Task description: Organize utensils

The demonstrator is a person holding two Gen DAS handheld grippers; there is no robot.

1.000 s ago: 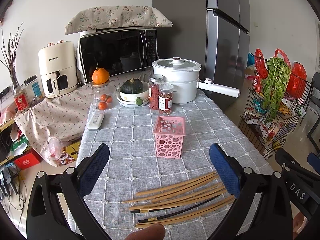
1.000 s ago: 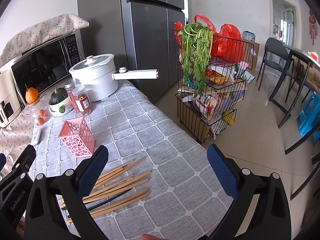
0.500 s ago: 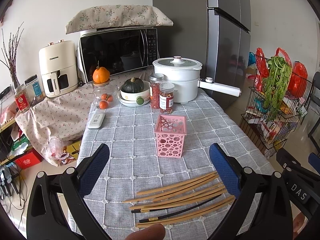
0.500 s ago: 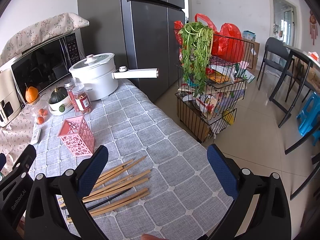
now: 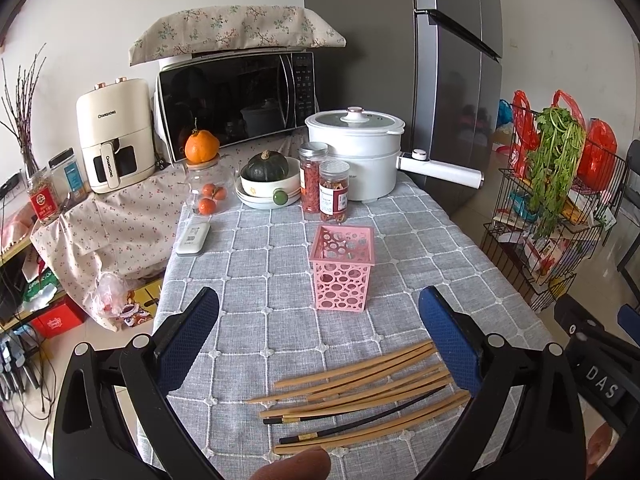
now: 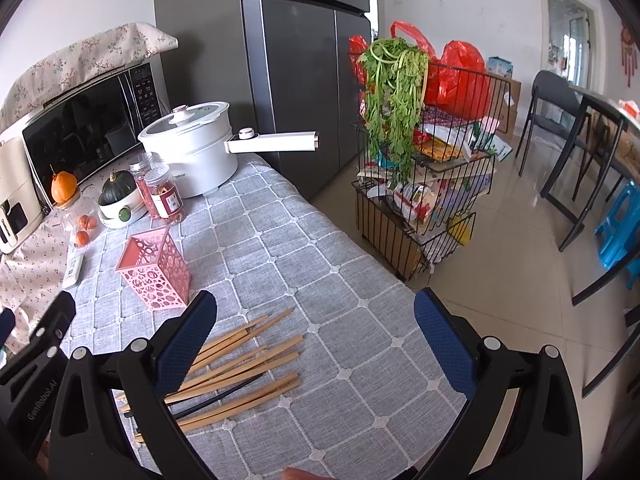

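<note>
Several wooden chopsticks (image 5: pixel 360 388) and a black one (image 5: pixel 372 420) lie in a loose pile on the grey checked tablecloth (image 5: pixel 260 264), near the front edge. An empty pink perforated holder (image 5: pixel 343 267) stands upright just behind them. My left gripper (image 5: pixel 320 336) hovers open above the pile, nothing between its blue pads. The right wrist view shows the same chopsticks (image 6: pixel 248 368) and pink holder (image 6: pixel 154 270) to the left; my right gripper (image 6: pixel 312 336) is open and empty over the table's right side.
At the back stand a white pot with a long handle (image 5: pixel 360 152), two red-filled jars (image 5: pixel 324 184), a bowl with a green squash (image 5: pixel 268 180), a glass jar of oranges (image 5: pixel 206 188) and a remote (image 5: pixel 193 238). A wire rack with greens (image 6: pixel 420 168) stands right of the table.
Both views have shifted only slightly; the left gripper has drawn back a touch. Chopsticks and holder have not moved, and both grippers remain open.
</note>
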